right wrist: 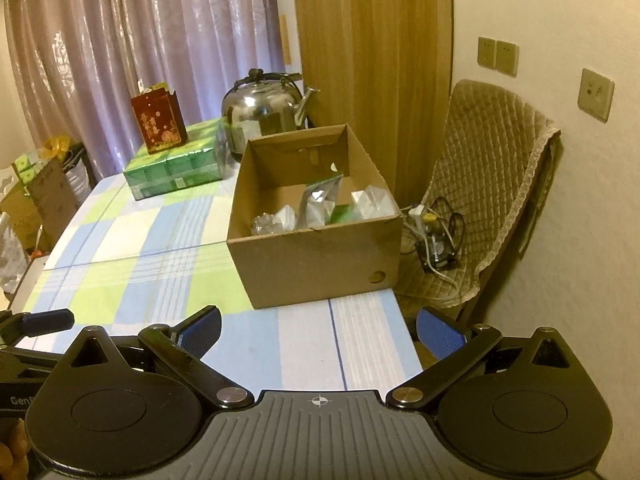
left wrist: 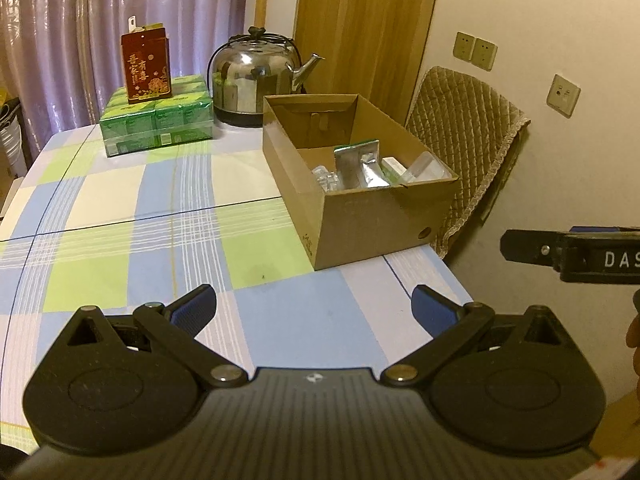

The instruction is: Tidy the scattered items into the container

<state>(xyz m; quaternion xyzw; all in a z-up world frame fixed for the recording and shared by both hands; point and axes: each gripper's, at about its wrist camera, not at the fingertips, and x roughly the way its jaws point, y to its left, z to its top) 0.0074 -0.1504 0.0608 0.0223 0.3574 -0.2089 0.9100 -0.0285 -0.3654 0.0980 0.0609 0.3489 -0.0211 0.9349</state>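
Table (left wrist: 120, 208): covered by a checked cloth in blue, green and white; its near area is bare of loose items.

Curtain (left wrist: 80, 20): mauve, pleated, hanging behind the table's far edge.

Chair (right wrist: 492, 184): draped in a quilted tan cover, standing against the wall just right of the table; a small fan with cables (right wrist: 436, 248) lies on its seat.

Box (left wrist: 360, 216): open brown cardboard, resting on the table's right side, near edge. The task's items lie inside it, grouped toward the near end: a silver foil pouch (left wrist: 360, 164), clear plastic packets (left wrist: 326, 178), a white-green carton (left wrist: 394, 168).

Kettle (left wrist: 256, 80): steel, domed, black base, standing at the far edge behind the box.

Green packs (left wrist: 156, 120): a wrapped stack at the far left of the kettle, with a red carton (left wrist: 146, 66) upright on top.

Left gripper (left wrist: 314, 312): held low over the near edge of the table, blue-padded fingers spread wide, nothing between them.

Right gripper (right wrist: 319, 328): beside the left one, over the table's near right corner, fingers likewise spread wide and empty. Its side shows at the right edge of the left wrist view.
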